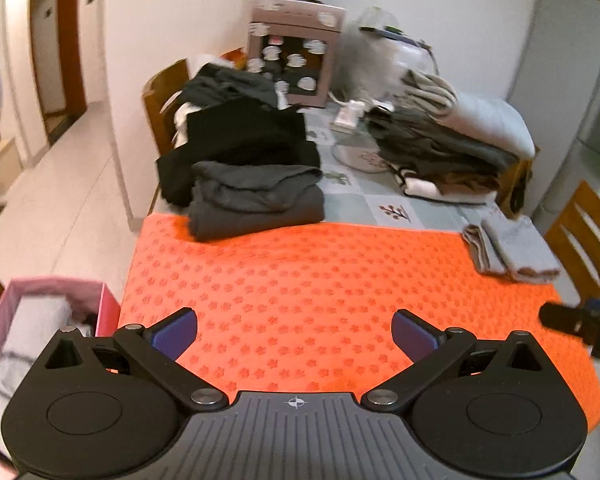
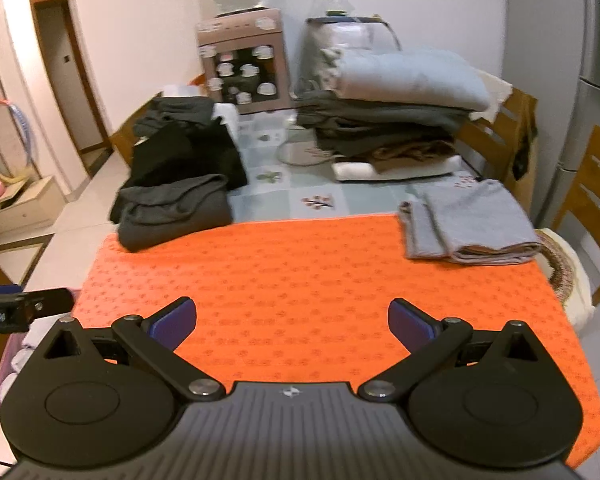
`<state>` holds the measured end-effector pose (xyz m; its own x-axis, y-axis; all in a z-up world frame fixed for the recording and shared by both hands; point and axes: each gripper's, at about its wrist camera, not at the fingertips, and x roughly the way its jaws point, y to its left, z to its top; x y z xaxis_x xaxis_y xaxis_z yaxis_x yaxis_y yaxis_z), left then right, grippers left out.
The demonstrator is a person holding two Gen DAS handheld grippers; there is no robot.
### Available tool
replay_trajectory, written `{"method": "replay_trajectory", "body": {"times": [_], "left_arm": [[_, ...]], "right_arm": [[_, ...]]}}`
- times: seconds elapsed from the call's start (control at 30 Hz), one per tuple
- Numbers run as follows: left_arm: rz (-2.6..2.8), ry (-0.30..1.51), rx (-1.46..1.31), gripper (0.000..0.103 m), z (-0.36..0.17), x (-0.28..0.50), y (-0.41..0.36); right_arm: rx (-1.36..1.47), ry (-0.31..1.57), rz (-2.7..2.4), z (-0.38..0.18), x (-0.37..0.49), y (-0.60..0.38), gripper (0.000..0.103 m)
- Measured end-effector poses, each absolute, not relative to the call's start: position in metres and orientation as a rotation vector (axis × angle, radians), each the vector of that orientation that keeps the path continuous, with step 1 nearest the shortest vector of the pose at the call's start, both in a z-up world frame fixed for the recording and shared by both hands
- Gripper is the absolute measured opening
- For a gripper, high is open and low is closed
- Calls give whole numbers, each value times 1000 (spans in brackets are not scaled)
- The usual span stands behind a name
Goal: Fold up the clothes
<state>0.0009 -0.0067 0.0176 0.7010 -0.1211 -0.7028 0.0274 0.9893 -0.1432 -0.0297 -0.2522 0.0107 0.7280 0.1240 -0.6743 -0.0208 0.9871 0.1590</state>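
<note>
An orange mat [image 1: 320, 280] covers the near part of the table; it also shows in the right wrist view [image 2: 300, 264]. A folded light grey garment [image 1: 512, 248] lies on its far right corner, also seen from the right wrist [image 2: 468, 224]. A folded dark grey garment [image 1: 256, 200] lies at the mat's far left edge, in the right wrist view too [image 2: 176, 208]. My left gripper [image 1: 294, 332] is open and empty above the mat's near edge. My right gripper [image 2: 292, 322] is open and empty, also above the near edge.
Black and dark clothes [image 1: 240, 132] pile up behind the dark grey garment. A stack of folded clothes [image 2: 396, 120] stands at the back right. A pink box [image 1: 40, 320] with light clothes sits left of the table. Wooden chairs [image 2: 596, 208] stand on the right.
</note>
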Motion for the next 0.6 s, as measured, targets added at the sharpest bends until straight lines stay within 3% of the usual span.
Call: {"method": "replay_trajectory", "body": {"times": [0.6], "left_arm": [[49, 790, -152, 103, 11, -11, 22]], "right_arm": [[67, 768, 207, 4, -18, -199, 103]]}}
